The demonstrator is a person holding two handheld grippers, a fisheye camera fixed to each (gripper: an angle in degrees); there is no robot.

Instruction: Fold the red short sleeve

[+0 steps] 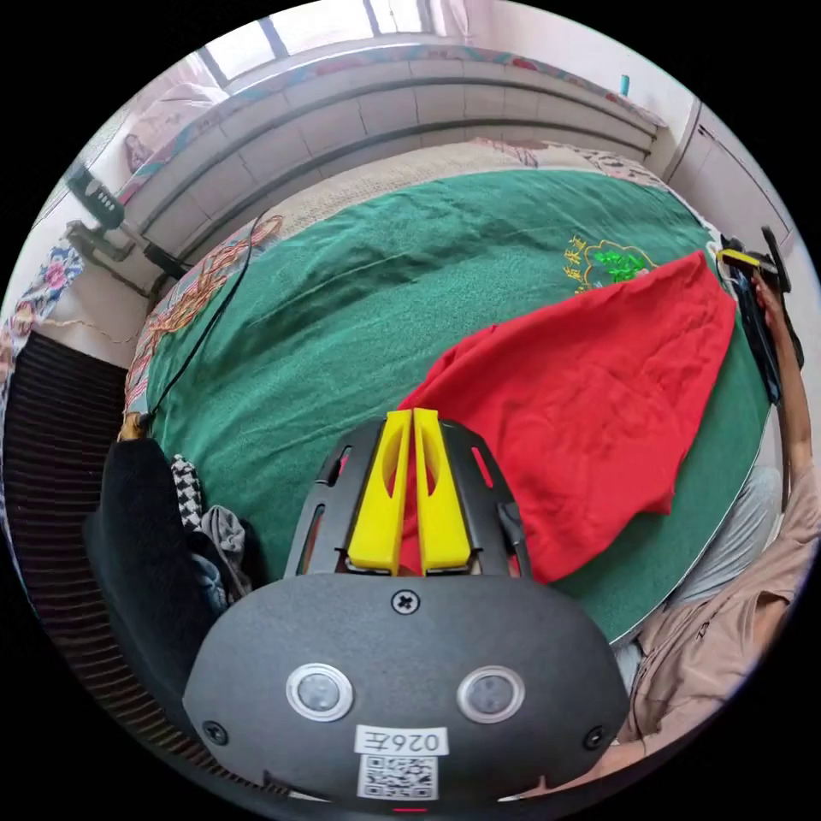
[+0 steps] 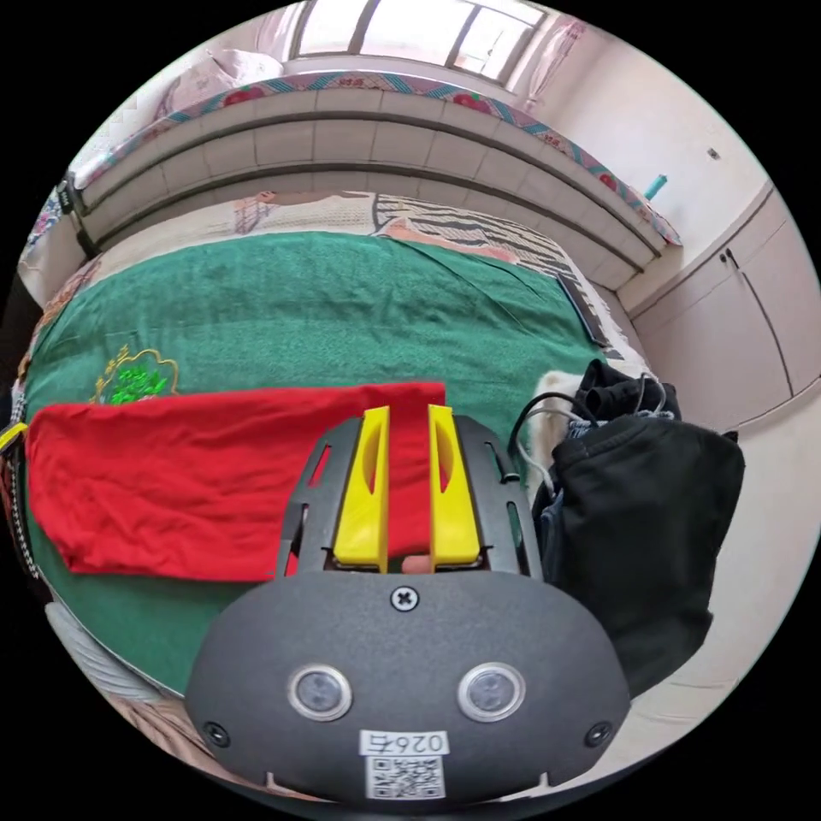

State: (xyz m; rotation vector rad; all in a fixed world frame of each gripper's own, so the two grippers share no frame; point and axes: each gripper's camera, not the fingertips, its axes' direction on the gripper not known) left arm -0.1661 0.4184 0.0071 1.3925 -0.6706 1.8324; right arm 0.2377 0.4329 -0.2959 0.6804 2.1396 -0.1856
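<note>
Two yellow-jawed grippers work a red cotton short-sleeve shirt (image 1: 590, 402) lying folded on a green-blanketed bed (image 1: 359, 282). The left gripper (image 1: 414, 492) has its jaws nearly together, pinching one shirt corner. The right gripper (image 2: 409, 487) has its jaws narrowly apart over the shirt's other end; its grip is unclear.

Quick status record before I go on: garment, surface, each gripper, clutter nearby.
garment: red short sleeve, lying in a long strip on the cloth
surface: green cloth spread over the bed
left gripper: jaws together, pinching one end of the garment
right gripper: jaws parted, red fabric between them
clutter: black clothing pile beside the cloth
</note>
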